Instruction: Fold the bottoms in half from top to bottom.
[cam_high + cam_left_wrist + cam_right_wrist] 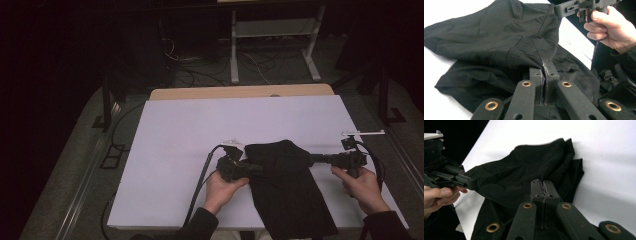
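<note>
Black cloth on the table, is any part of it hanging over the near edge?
Yes, in the high view the black cloth runs past the near edge of the white table.

The garment (285, 180) is plain black with no pattern, lying on a white table (175, 140) whose far edge shows pale wood. Both grippers are black with brass-coloured rivets.
</note>
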A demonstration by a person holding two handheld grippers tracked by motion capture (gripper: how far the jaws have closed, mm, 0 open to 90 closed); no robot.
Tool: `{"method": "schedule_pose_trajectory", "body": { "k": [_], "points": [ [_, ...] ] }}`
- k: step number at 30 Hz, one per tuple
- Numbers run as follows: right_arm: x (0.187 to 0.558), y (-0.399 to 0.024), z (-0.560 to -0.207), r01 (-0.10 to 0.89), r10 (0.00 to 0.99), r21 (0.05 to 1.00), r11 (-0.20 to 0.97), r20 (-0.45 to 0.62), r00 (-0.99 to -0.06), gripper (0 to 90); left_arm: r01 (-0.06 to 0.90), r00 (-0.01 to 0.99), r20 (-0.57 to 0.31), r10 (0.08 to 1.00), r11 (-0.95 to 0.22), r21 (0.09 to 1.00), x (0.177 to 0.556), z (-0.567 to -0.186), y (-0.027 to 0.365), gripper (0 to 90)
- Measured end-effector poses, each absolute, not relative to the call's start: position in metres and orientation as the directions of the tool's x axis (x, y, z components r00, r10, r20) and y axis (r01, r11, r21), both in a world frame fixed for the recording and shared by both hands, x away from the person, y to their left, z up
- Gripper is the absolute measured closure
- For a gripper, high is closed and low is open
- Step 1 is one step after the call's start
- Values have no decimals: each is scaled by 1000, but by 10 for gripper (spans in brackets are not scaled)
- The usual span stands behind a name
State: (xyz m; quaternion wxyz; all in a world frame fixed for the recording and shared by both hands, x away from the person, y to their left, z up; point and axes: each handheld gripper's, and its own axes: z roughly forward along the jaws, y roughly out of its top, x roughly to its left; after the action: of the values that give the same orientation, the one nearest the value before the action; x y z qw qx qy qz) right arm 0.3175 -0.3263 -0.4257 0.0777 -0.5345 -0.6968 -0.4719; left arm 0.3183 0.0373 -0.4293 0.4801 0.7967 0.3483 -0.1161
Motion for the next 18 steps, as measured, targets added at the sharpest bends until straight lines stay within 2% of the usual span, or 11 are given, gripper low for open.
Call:
{"method": "schedule_pose_trajectory", "body": {
  "k": [6, 18],
  "points": [
    [316, -324, -430, 832, 679, 555, 12, 606, -414, 871, 690, 710, -539, 454, -295, 661, 314, -441, 40, 864],
    [310, -325, -433, 849, 681, 526, 41, 607, -409, 866, 687, 717, -538, 443, -323, 651, 308, -441, 39, 864]
  ]
}}
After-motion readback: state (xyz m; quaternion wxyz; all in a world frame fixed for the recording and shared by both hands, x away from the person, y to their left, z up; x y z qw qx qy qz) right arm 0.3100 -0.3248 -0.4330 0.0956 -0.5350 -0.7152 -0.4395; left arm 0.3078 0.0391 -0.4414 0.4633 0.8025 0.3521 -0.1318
